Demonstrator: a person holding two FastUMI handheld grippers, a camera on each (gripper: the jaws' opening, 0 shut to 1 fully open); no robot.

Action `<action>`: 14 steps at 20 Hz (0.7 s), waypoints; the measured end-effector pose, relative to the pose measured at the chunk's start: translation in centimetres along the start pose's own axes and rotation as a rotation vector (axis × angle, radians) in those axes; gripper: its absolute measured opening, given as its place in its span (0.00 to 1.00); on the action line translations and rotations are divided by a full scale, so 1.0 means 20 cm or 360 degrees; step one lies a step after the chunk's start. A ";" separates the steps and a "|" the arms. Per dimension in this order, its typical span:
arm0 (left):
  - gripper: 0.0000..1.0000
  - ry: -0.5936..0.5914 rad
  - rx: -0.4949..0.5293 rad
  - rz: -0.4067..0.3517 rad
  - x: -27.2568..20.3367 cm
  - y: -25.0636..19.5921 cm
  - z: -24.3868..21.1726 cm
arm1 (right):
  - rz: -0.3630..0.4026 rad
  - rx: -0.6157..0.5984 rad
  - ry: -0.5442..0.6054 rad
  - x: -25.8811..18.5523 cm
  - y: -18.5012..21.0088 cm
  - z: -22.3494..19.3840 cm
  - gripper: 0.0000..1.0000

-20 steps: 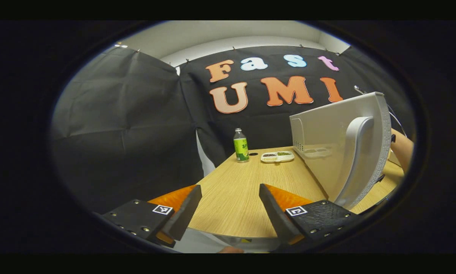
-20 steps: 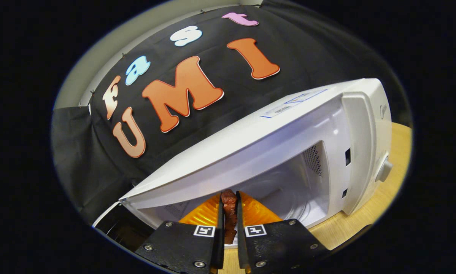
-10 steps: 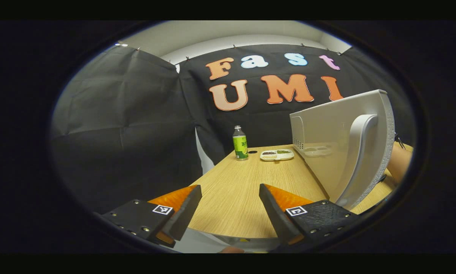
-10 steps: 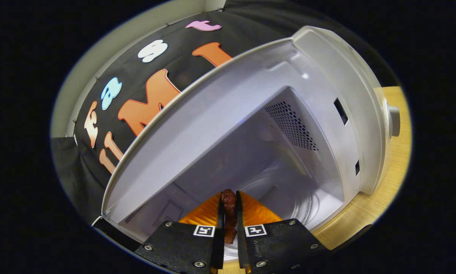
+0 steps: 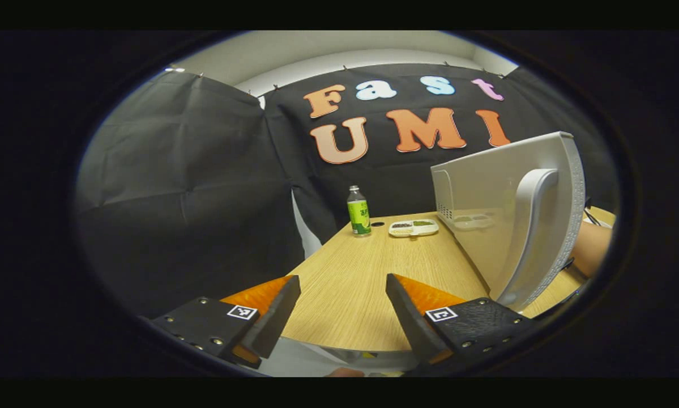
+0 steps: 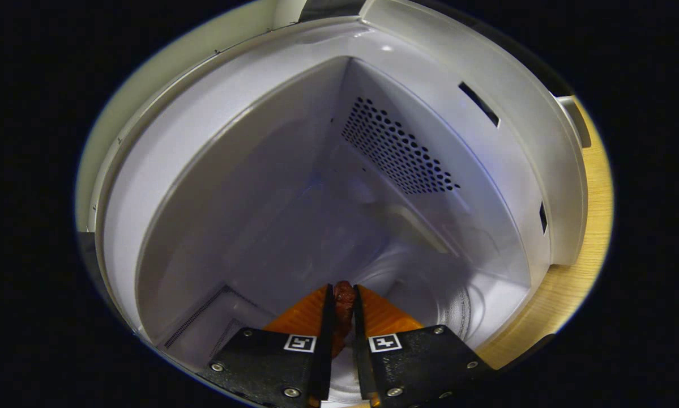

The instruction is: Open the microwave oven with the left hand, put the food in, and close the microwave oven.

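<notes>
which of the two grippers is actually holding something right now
The right gripper: its fingers are closed on a dark reddish piece of food inside the microwave cavity. The left gripper is open over the table.

The tabletop (image 5: 350, 283) ahead of the left tongs (image 5: 342, 294) is pale wood with a fine straight grain. Beyond them stands a bottle (image 5: 359, 211) with a green label and a white cap, and beside it a white tray (image 5: 413, 228) with dark and green fillings. To their right the microwave door (image 5: 509, 209) is glossy white, its edge finely dotted. Between the right tongs (image 6: 340, 309) sits a reddish-brown piece of food (image 6: 344, 294); around it the microwave cavity (image 6: 271, 198) is plain white-grey, one wall patterned with rows of small dark holes.
</notes>
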State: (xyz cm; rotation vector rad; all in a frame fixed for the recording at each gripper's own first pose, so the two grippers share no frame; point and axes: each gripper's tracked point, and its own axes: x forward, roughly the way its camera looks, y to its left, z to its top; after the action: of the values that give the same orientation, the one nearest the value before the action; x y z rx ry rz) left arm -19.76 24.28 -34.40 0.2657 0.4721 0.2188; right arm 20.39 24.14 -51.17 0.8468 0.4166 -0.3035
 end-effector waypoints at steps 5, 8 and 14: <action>0.94 -0.0009 0.0009 -0.0017 0.00 -0.02 0.03 | -0.0047 -0.0173 -0.0013 0.01 -0.01 0.00 0.25; 0.91 -0.0015 -0.0004 -0.0039 0.02 -0.06 0.05 | -0.0077 -0.0278 0.0009 -0.01 -0.05 0.00 0.46; 0.94 -0.0020 0.0025 -0.0054 0.04 -0.06 0.02 | -0.0081 -0.0495 0.0018 -0.11 -0.07 0.11 0.62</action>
State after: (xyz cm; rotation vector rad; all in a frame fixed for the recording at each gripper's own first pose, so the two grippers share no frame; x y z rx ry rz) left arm -18.70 23.23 -34.79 0.2739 0.4654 0.1802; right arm 18.41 21.82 -49.75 0.5346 0.4821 -0.2725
